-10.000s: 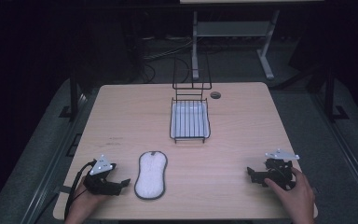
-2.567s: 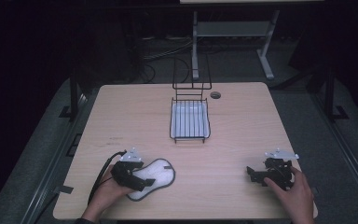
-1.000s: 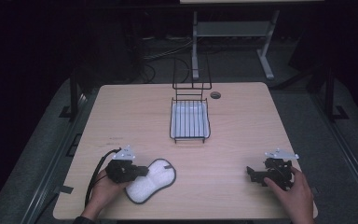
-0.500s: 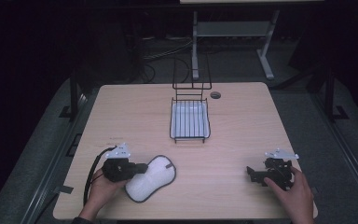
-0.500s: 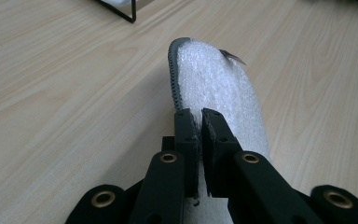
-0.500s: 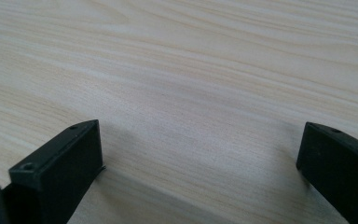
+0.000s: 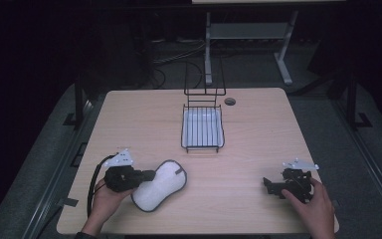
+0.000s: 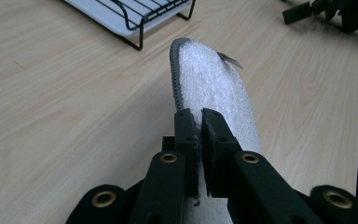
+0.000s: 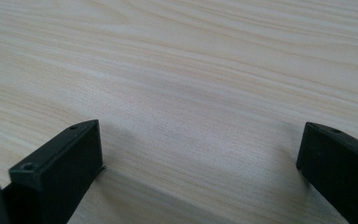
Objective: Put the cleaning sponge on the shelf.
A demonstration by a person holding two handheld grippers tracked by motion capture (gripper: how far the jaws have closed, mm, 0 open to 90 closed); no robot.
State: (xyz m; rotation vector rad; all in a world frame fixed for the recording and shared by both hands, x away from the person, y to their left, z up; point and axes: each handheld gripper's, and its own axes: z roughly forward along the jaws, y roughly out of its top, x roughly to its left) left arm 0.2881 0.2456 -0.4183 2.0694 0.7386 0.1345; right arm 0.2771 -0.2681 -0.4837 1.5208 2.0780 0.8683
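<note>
While the left gripper (image 8: 200, 128) pinched the near edge of the white insole (image 7: 158, 185), tilted up off the table (image 7: 258, 149) at its near left, the right gripper (image 7: 273, 185) rested open, so carrying it toward the wire rack (image 7: 202, 128) seemed next.

The high view is dim, its surroundings nearly black beyond the evenly lit worktop (image 7: 258, 129). Gripper views are brighter; soft shadows lie under the jaws, and near parts at six o'clock blur.

One insole (image 7: 158, 185); one wire rack (image 7: 202, 128); two tongs (image 7: 149, 175) (image 7: 267, 183).
</note>
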